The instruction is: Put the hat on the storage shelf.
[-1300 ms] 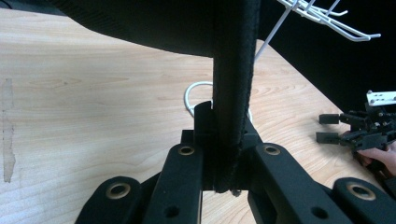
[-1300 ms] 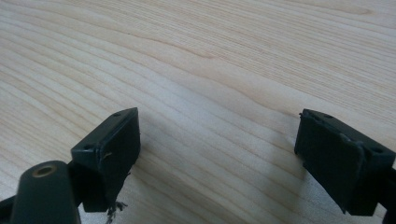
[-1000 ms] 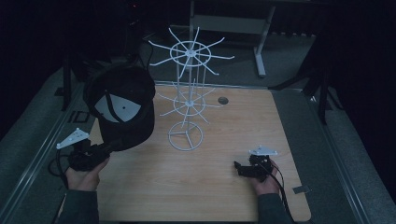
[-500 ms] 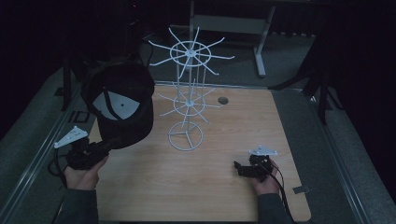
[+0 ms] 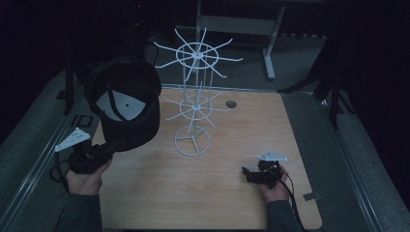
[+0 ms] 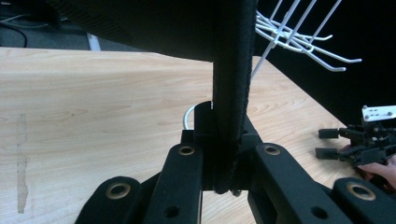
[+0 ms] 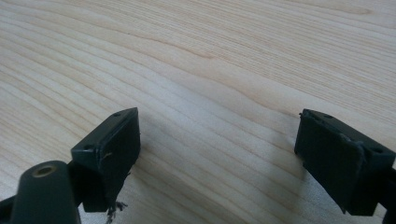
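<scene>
Cap (image 5: 126, 104), pinched by its brim in my left gripper (image 5: 104, 151), hung at nine o'clock of the rack (image 5: 196, 96), and I judged it could snag a prong and tip the rack while my right gripper (image 5: 247, 174) sat spread.

We see a black cap (image 5: 126, 104) of matt woven cloth — its brim edge coarse and finely ribbed up close, its inside lined with a pale, smooth panel. The desk (image 5: 227, 193) is light wood-grain board, smooth and faintly satin. Beside the cap stands a display rack (image 5: 196, 104) of thin wire, coated white and slightly glossy. The left gripper (image 6: 219, 177) and right gripper (image 7: 219, 154) look like hard black plastic, matt and a little scuffed at the jaws — with brass-coloured metal rivets at the joints.
</scene>
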A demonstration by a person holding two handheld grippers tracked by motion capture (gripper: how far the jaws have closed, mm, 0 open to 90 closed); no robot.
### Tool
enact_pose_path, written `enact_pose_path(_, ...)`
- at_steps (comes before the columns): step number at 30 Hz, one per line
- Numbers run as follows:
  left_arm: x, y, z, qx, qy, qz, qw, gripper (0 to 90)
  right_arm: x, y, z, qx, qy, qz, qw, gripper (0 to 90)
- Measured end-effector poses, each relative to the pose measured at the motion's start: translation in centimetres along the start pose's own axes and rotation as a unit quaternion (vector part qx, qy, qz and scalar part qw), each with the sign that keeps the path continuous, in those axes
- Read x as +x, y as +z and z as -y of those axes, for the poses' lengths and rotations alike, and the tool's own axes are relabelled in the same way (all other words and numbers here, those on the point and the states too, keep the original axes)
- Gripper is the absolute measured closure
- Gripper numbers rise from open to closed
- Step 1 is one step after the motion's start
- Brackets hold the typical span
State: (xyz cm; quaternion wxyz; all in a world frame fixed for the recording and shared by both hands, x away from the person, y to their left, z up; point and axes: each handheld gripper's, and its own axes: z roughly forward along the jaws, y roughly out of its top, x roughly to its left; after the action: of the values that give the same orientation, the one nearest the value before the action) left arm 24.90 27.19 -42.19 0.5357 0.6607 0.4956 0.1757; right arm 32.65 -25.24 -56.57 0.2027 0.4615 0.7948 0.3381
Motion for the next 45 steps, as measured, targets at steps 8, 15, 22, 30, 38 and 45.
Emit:
enact_pose_path(8,-0.3,-0.2,-0.5,-0.006,0.006,0.001,1.0,85.9,0.0,0.0,0.0,0.0,0.0,0.0,1.0,13.9)
enact_pose_path(15,-0.5,-0.3,-0.8,-0.011,0.009,0.002,0.9999,85.9,0.0,0.0,0.0,0.0,0.001,0.0,1.0,14.0)
enact_pose_path(22,-0.7,-0.3,-1.1,-0.015,0.012,0.003,0.9998,85.9,0.0,0.0,0.0,0.0,0.001,0.0,1.0,13.9)
enact_pose_path(30,-0.8,-0.2,-1.5,-0.022,0.014,0.003,0.9997,85.9,0.0,0.0,0.0,0.0,0.001,0.0,1.0,13.9)
enact_pose_path(38,-1.1,0.0,-1.6,-0.024,0.019,-0.005,0.9995,85.9,0.0,0.0,0.0,0.0,0.001,0.0,1.0,13.9)
enact_pose_path(45,-1.3,0.4,-1.8,-0.029,0.019,-0.006,0.9994,85.9,0.0,0.0,0.0,0.0,0.001,0.0,1.0,14.0)
